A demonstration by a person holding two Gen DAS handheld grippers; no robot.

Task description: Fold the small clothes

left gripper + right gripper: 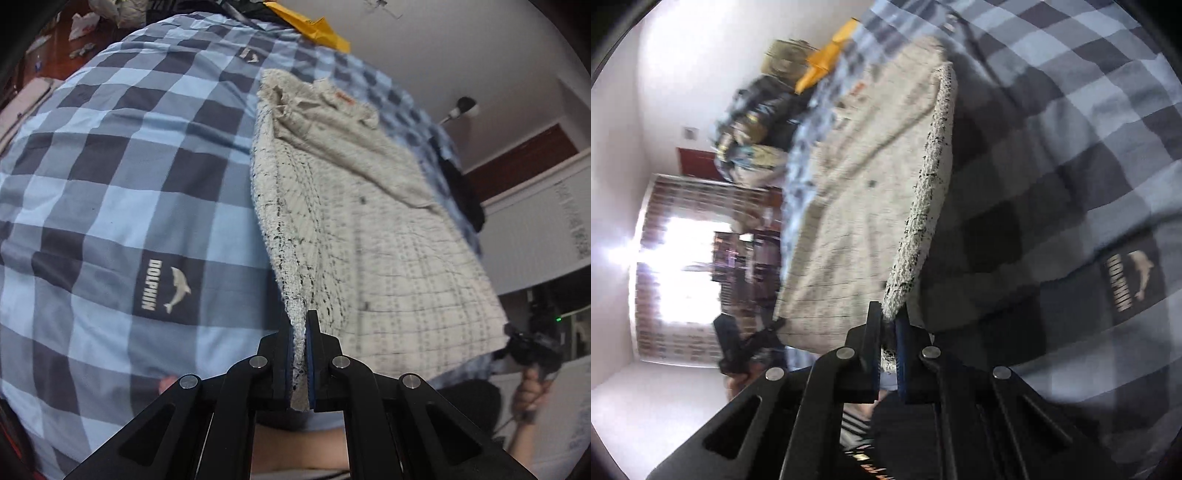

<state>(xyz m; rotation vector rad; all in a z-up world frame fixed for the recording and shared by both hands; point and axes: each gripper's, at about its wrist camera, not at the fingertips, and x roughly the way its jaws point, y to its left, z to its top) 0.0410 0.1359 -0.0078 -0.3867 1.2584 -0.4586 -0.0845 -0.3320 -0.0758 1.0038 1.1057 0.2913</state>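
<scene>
A cream knitted garment with a dark grid pattern (369,229) is stretched above a blue checked bedsheet (110,177). My left gripper (299,317) is shut on one near corner of it. My right gripper (888,314) is shut on the other near corner; the garment (857,206) hangs between the two. The far end with an orange neck label (345,96) rests on the sheet. In the left wrist view the right gripper (532,350) and the hand holding it show at the garment's right edge. In the right wrist view the left gripper (738,343) shows at the lower left.
A yellow cloth (317,29) and dark clothes (764,107) lie at the far end of the bed. The sheet carries a dolphin logo (166,288). A bright window with a patterned curtain (676,273) and white walls are beyond.
</scene>
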